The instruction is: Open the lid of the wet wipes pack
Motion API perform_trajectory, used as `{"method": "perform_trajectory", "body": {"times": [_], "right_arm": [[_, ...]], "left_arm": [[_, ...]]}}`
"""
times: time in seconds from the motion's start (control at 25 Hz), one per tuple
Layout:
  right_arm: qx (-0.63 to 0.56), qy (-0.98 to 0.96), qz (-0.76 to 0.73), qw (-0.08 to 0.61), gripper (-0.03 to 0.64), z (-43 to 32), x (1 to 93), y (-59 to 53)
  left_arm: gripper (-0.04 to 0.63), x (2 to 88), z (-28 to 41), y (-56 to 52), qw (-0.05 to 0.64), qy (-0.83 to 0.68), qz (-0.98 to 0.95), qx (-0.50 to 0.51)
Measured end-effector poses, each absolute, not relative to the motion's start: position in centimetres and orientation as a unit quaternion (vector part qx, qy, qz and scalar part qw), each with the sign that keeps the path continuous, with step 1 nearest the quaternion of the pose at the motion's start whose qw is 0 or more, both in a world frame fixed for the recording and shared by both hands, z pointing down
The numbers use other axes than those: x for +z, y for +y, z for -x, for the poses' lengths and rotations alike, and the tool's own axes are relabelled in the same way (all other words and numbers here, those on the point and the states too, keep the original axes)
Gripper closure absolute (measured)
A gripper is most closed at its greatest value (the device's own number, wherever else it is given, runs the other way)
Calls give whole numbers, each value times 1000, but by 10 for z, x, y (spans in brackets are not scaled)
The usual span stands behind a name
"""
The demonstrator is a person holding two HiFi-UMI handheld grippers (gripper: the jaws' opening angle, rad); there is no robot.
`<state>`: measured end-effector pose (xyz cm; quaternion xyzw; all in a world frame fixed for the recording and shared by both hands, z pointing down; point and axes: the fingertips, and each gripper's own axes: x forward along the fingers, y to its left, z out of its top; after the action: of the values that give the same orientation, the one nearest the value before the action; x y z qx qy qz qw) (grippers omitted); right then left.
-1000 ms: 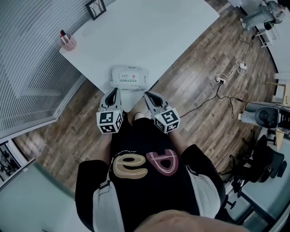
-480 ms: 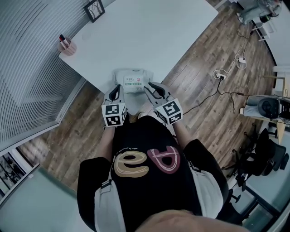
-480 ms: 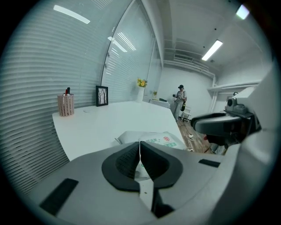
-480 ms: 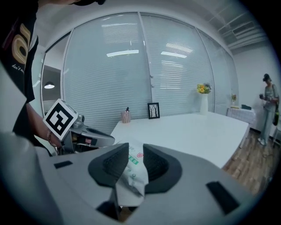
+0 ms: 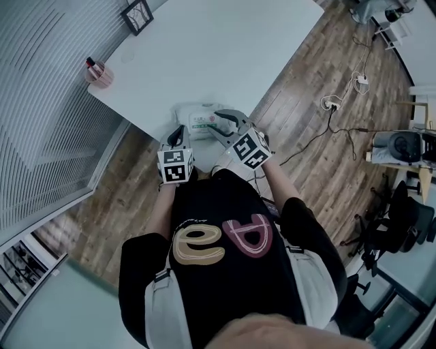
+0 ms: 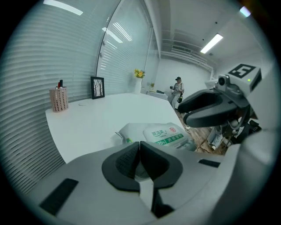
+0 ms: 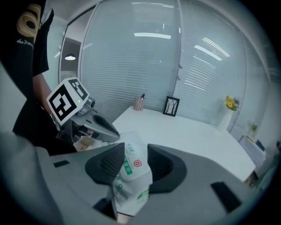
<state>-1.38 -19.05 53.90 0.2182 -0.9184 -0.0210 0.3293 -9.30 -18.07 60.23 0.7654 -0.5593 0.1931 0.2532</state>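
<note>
The white wet wipes pack (image 5: 196,118) with a green label lies near the corner of the white table (image 5: 218,48). My right gripper (image 5: 219,123) reaches over its right end, rolled to one side. In the right gripper view the right gripper (image 7: 136,149) is opening its jaws, and the pack (image 7: 131,176) shows between them without the pads pressing on it. My left gripper (image 5: 179,131) hovers at the pack's near left edge. In the left gripper view the left gripper (image 6: 139,147) is shut with nothing in it, and the pack (image 6: 164,135) lies just beyond.
A pink pen cup (image 5: 99,70) and a small picture frame (image 5: 138,15) stand at the table's far left. The table edge runs close behind both grippers. Cables and a power strip (image 5: 332,103) lie on the wooden floor at the right.
Both grippers moved forward to the pack. The right one rolled, swung in over the pack's right end and opened its jaws. The left one sank toward the near edge.
</note>
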Motion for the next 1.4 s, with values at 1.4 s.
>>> {"method": "perform_trajectory", "body": {"times": [1.4], "right_arm": [[-111, -837, -6, 536, 434, 40, 602, -173]], "left_arm": [[578, 604, 84, -195, 239, -538, -783, 202]]}}
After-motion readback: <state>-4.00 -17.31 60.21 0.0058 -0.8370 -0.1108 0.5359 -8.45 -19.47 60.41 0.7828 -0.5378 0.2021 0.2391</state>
